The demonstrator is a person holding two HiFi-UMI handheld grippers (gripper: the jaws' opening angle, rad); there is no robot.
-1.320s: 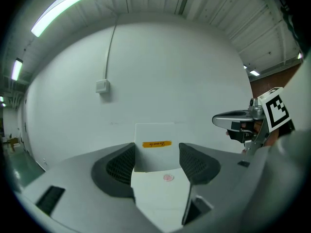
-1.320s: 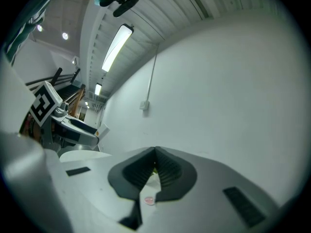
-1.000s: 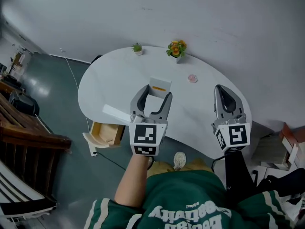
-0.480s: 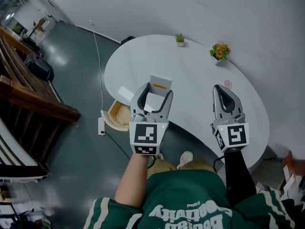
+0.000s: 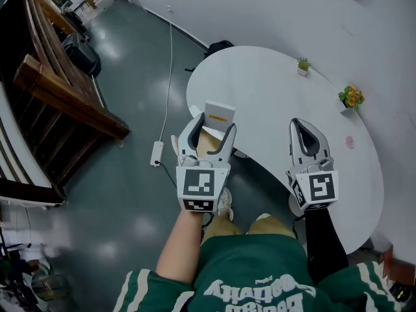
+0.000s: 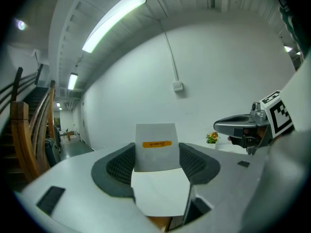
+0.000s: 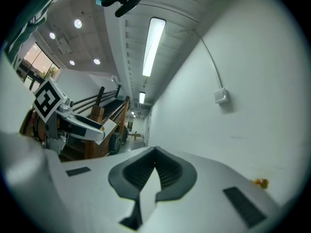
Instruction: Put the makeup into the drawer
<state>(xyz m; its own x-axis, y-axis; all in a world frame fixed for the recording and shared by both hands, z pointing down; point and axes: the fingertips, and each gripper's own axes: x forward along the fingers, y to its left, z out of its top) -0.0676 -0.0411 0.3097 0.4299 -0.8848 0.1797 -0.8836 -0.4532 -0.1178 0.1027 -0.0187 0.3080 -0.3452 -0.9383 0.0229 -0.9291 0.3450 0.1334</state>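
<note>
The bench (image 5: 273, 103) has swung rightward in the head view since a second ago. The left tool (image 5: 209, 127) clamps the white makeup box (image 5: 219, 111), apparently to carry it toward the open drawer (image 5: 208, 143) beyond. The right tool (image 5: 305, 127) is pinched closed and empty.

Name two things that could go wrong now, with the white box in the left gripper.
1. The white box is pinched only by its sides in the left gripper, in mid-air near the table's edge; a slipping grip could drop it.
2. That gripper hides most of the wooden drawer from the head view, so aiming may go astray.
</note>
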